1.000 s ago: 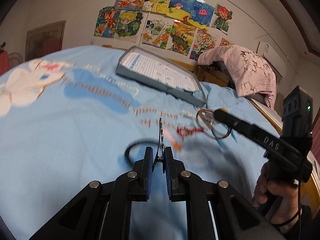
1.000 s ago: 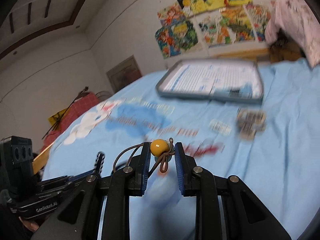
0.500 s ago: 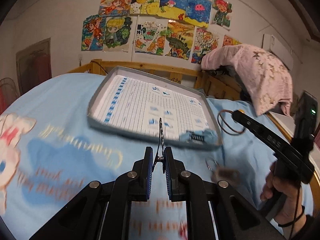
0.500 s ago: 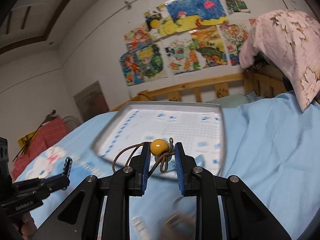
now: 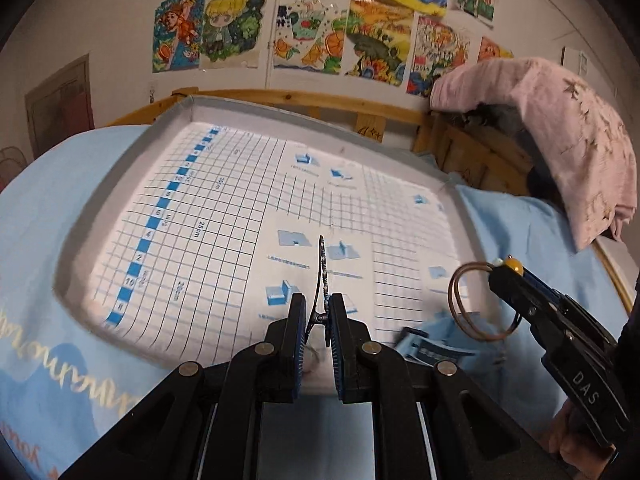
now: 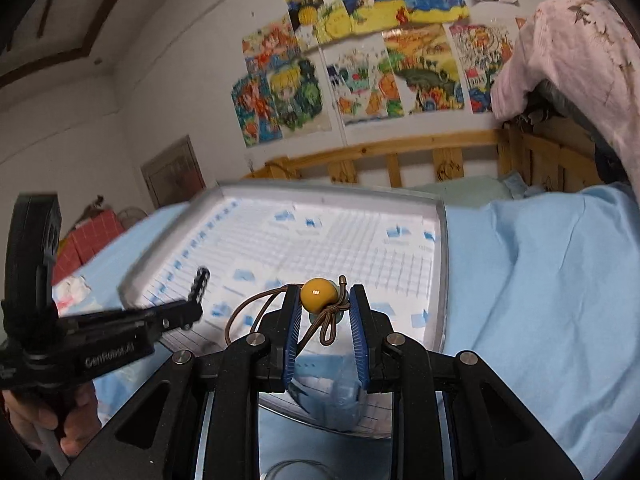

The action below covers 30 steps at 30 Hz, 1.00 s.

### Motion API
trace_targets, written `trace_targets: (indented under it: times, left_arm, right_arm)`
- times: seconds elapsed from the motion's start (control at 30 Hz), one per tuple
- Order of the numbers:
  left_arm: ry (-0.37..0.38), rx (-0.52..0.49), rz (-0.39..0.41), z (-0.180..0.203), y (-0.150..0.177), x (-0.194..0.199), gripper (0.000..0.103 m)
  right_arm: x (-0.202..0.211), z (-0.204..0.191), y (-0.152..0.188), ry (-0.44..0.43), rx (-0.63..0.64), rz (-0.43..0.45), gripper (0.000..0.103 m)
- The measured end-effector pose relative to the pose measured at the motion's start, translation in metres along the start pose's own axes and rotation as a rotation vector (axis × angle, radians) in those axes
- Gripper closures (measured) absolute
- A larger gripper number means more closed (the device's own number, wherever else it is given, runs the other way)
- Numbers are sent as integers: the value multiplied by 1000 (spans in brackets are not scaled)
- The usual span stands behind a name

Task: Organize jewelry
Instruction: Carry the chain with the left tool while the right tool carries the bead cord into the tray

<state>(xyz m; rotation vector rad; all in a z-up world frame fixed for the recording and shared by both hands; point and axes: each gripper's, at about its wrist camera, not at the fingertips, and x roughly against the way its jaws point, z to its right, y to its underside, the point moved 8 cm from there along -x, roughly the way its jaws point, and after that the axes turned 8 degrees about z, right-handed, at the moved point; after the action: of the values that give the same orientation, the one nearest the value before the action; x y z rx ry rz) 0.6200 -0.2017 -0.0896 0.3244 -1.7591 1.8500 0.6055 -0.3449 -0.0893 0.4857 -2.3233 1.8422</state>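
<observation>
Left wrist view: the left hand-held gripper (image 5: 319, 312) is clamped on a thin dark beaded piece (image 5: 322, 264), seen edge-on and standing upright above the pads. Beyond it a shallow grey tray (image 5: 124, 168) with a blue-gridded white floor lies on the bed's light blue sheet (image 5: 48, 184). At right, the right hand-held gripper (image 5: 505, 269) hangs over the tray's near right corner, a brown cord loop (image 5: 464, 304) dangling from its tip.

Right wrist view: the right hand-held gripper (image 6: 325, 305) is closed on a yellow bead (image 6: 318, 294) with its knotted brown cord (image 6: 256, 312) looping out leftward. Tray (image 6: 442, 264) lies directly beneath. Left hand-held gripper (image 6: 192, 304) enters from the left, the beaded piece (image 6: 199, 283) at its tip, blurred. Drawings (image 6: 360, 64) cover the wall.
</observation>
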Motion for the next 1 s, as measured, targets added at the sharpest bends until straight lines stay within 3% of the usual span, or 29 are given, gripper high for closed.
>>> trace_targets:
  times: [0.2, 0.5, 0.6, 0.67, 0.83, 0.87, 0.97, 1.0]
  left_arm:
    - [-25, 32, -47, -18, 9, -17, 92]
    - [-42, 16, -42, -15, 14, -23, 91]
    - [-23, 40, -51, -14, 16, -22, 91]
    - [-22, 59, -48, -18, 16, -17, 91]
    - [-32, 108, -34, -31, 10, 4, 91]
    - [-34, 111, -22, -33, 8, 12, 91]
    - [-43, 114, 9, -38, 0, 39, 67]
    - [-56, 112, 32, -40, -3, 53, 40]
  right_arm:
    - [-16, 2, 12, -11, 8, -57, 82]
    - [-29, 8, 32, 7, -17, -134, 80]
    - [-28, 11, 31, 12, -28, -131, 69]
    - [-24, 13, 29, 22, -37, -123, 54]
    - [-11, 15, 20, 58, -31, -101, 52]
    - [-5, 13, 15, 67, -29, -86, 45]
    - [19, 8, -1, 80, -34, -25, 23]
    - [29, 7, -7, 87, -44, -4, 21]
